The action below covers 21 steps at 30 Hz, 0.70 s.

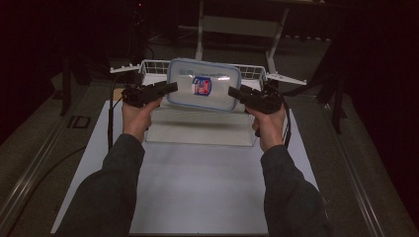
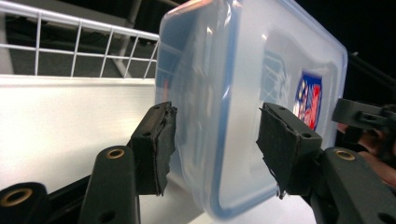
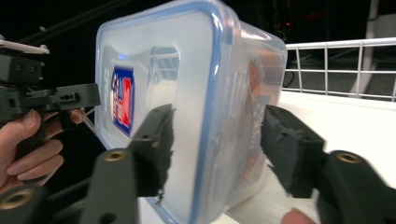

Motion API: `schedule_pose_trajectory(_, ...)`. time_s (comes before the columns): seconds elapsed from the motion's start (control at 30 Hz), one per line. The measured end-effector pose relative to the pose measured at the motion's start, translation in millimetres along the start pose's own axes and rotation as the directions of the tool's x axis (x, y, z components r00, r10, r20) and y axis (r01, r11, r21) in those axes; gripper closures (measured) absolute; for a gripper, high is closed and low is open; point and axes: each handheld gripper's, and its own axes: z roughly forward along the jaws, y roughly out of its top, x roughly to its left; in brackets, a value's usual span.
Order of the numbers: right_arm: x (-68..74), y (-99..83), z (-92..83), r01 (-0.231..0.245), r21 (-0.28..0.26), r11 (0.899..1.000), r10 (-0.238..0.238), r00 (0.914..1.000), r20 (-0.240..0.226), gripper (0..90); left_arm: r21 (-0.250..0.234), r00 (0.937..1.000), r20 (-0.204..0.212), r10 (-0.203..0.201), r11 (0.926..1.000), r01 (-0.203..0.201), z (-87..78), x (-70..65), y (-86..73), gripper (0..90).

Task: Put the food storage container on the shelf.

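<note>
One container (image 1: 203, 84) is all I have in hand: a clear plastic box with a blue-rimmed lid and a single red-and-blue label (image 1: 201, 86) on that lid. It is tipped up on edge, lid facing me, above the far end of the white table (image 1: 197, 192) and just in front of the one white wire basket (image 1: 153, 65) that stands at the table's back edge.

I hold two tongs, one per hand. My left gripper (image 1: 170, 88) comes at the box from its left end, my right gripper (image 1: 233, 92) from its right end. In the left gripper view the box's end sits between the jaws: the left pad (image 2: 156, 147) lies against the box's underside, while the right pad (image 2: 285, 147) stands on the lid side, and I cannot tell whether it presses or has a sliver of gap. In the right gripper view (much the same, mirrored) one pad (image 3: 156, 147) lies close over the lid and the other (image 3: 292, 149) sits a little apart from the box's base. Both pairs of jaws are middling wide, spanning the box's depth, with the grip looking loose on each.

Something clear and flat-fronted (image 1: 197, 129) lies on the table under the box; I cannot make out what it is. Behind the basket stands one pale frame (image 1: 237, 24) in the dark.
</note>
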Motion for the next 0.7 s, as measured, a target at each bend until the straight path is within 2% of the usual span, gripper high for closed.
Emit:
schedule_pose_trajectory(0.1, -3.1, -1.4, 3.6, -0.007, 0.024, 1.000, 0.006, 0.9999, 0.008, 38.2, 0.027, 0.9999, -0.011, 0.009, 0.9996, -0.008, 4.9, 1.3, -3.6, 46.5)
schedule_pose_trajectory(0.17, -4.3, -2.0, 6.3, -0.004, 0.035, 0.999, 0.004, 0.9997, 0.022, 37.1, 0.011, 0.9998, 0.018, -0.010, 0.9999, 0.010, 5.6, 2.5, -4.2, 45.0)
schedule_pose_trajectory(0.2, -4.6, -2.0, 7.7, -0.003, 0.042, 0.999, 0.002, 0.9997, 0.022, 35.6, 0.027, 0.9999, 0.000, 0.013, 0.9995, -0.013, 7.3, 0.5, -4.1, 47.4)
schedule_pose_trajectory(0.23, -5.2, -1.3, 8.1, -0.018, 0.008, 1.000, 0.018, 0.9988, 0.045, 33.7, 0.047, 0.9993, 0.000, 0.038, 0.9982, -0.038, 9.6, -1.6, -4.5, 51.3)
schedule_pose_trajectory(0.27, -6.6, 0.2, 8.0, -0.025, 0.009, 1.000, 0.025, 0.9989, 0.039, 34.6, 0.062, 0.9985, -0.005, 0.054, 0.9967, -0.053, 11.6, -3.7, -5.2, 50.5)
schedule_pose_trajectory(0.33, -6.5, 1.0, 9.1, -0.019, 0.017, 1.000, 0.018, 0.9987, 0.047, 34.6, 0.062, 0.9985, -0.005, 0.054, 0.9967, -0.053, 11.6, -3.7, -5.2, 50.0)
schedule_pose_trajectory(0.37, -1.9, 1.4, 10.1, 0.033, 0.043, 0.999, -0.037, 0.9958, 0.083, 31.9, 0.065, 0.9980, -0.007, 0.062, 0.9960, -0.062, 13.6, -6.4, -7.9, 48.5)
schedule_pose_trajectory(0.4, -1.9, 1.4, 10.1, 0.033, 0.043, 0.999, -0.037, 0.9958, 0.083, 31.9, 0.065, 0.9980, -0.007, 0.062, 0.9960, -0.062, 13.6, -6.4, -7.9, 48.3)
schedule_pose_trajectory(0.47, 6.0, 0.8, 4.9, 0.099, 0.048, 0.994, -0.104, 0.9876, 0.117, 31.0, 0.071, 0.9964, -0.016, 0.084, 0.9941, -0.082, 10.5, -7.5, -8.5, 48.3)
schedule_pose_trajectory(0.5, 6.0, 0.8, 4.9, 0.099, 0.048, 0.994, -0.104, 0.9876, 0.117, 31.0, 0.071, 0.9964, -0.016, 0.084, 0.9941, -0.082, 10.5, -7.5, -8.5, 48.3)
schedule_pose_trajectory(0.53, 11.5, 0.5, 0.2, 0.146, 0.058, 0.988, -0.152, 0.9804, 0.125, 31.9, 0.075, 0.9943, -0.020, 0.105, 0.9918, -0.103, 5.9, -9.2, -7.9, 48.3)
schedule_pose_trajectory(0.57, 11.5, 0.5, 0.2, 0.146, 0.058, 0.988, -0.152, 0.9804, 0.125, 31.9, 0.075, 0.9943, -0.020, 0.105, 0.9918, -0.103, 5.9, -9.2, -7.9, 48.2)
schedule_pose_trajectory(0.63, 17.0, 0.1, -4.6, 0.199, 0.075, 0.977, -0.208, 0.9691, 0.133, 32.5, 0.076, 0.9914, -0.022, 0.129, 0.9890, -0.127, 0.4, -12.0, -7.4, 48.0)
schedule_pose_trajectory(0.67, 23.0, -1.1, -9.5, 0.235, 0.086, 0.968, -0.244, 0.9628, 0.116, 32.7, 0.079, 0.9893, -0.024, 0.144, 0.9868, -0.141, -2.4, -14.2, -7.2, 47.1)
schedule_pose_trajectory(0.7, 23.0, -1.1, -9.5, 0.235, 0.086, 0.968, -0.244, 0.9628, 0.116, 32.7, 0.086, 0.9862, -0.027, 0.163, 0.9833, -0.160, -5.1, -16.6, -7.0, 47.1)
